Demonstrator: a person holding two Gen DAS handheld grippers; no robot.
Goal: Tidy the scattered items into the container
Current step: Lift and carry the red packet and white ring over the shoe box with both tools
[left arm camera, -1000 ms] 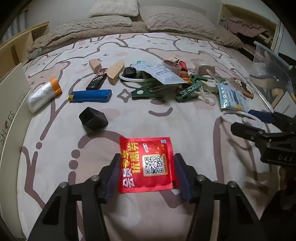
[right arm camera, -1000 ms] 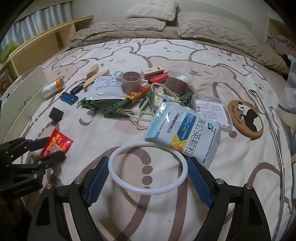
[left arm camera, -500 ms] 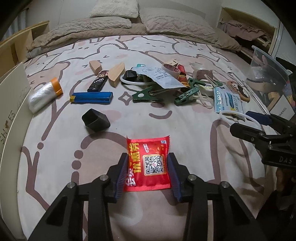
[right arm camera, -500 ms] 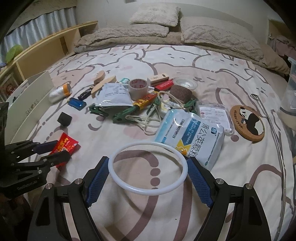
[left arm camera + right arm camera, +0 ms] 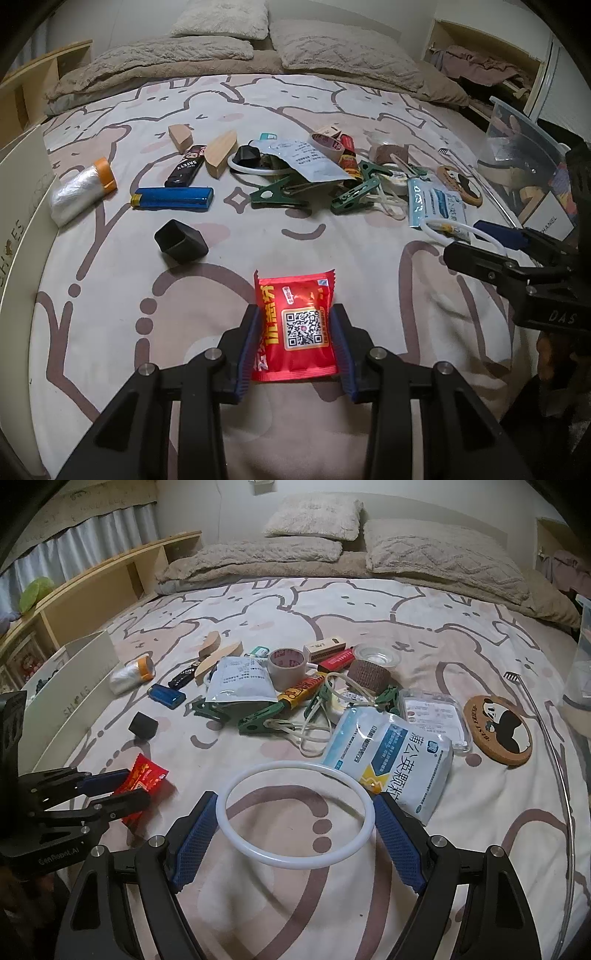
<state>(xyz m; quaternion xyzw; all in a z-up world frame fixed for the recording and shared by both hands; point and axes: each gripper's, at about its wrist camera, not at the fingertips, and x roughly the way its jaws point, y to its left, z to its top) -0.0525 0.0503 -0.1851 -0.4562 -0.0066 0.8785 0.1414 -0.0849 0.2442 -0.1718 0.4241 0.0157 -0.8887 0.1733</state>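
Note:
A red snack packet (image 5: 295, 325) with a QR code sits between the blue pads of my left gripper (image 5: 295, 314). Its jaws are closing; the pads press its two sides and the packet bows upward. From the right wrist view the packet (image 5: 142, 779) looks crumpled in that gripper (image 5: 110, 786), just off the bedspread. My right gripper (image 5: 294, 799) is shut on a white ring (image 5: 295, 863), pads against its left and right rim. The clear plastic container (image 5: 517, 147) stands at the bed's right edge, beyond the right gripper (image 5: 480, 240).
Scattered mid-bed: a black cap (image 5: 181, 242), blue lighter (image 5: 173, 197), green clips (image 5: 280, 194), tape roll (image 5: 286, 664), blue-white sachet (image 5: 391, 753) and panda coaster (image 5: 498, 731). A white shoebox wall (image 5: 22, 206) lines the left edge. Pillows lie at the far end.
The left jaws have narrowed onto the red packet, squeezing it so it buckles. Both views have tilted up slightly. The white ring stays gripped in the right gripper.

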